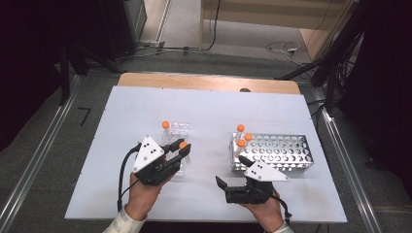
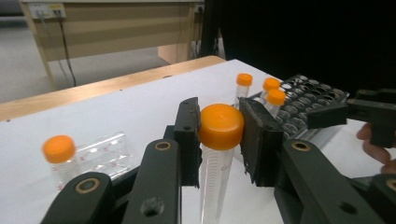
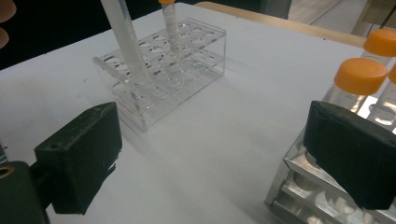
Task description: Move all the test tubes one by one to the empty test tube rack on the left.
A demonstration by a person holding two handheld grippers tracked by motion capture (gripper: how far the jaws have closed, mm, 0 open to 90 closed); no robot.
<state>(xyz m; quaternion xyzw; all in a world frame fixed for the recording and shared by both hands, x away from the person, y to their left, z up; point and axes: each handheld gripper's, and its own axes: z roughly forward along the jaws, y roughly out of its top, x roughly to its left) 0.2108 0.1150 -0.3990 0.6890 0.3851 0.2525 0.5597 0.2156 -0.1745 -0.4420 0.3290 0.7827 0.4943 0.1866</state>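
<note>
your left gripper (image 2: 219,140): jaws pinched on the orange cap of a tube (image 2: 215,172), one pad on each side of the cap, at the centre of the left gripper view; the tube's clear body hangs below between the jaws. in the high view this gripper (image 1: 177,151) sits left of centre, over the near end of the clear rack (image 1: 180,130).

your right gripper (image 3: 210,163): jaws spread wide, nothing between the pads. in the high view it (image 1: 232,172) lies low and right of centre, just in front of the metal rack (image 1: 286,155).

clear rack (image 3: 187,60): upper left of the right gripper view; one orange-capped tube (image 1: 166,130) stands in its far side.

metal rack: right of centre in the high view; three capped tubes (image 1: 241,138) stand in its left end.

white table (image 1: 214,107): carries both racks, well apart.
</note>
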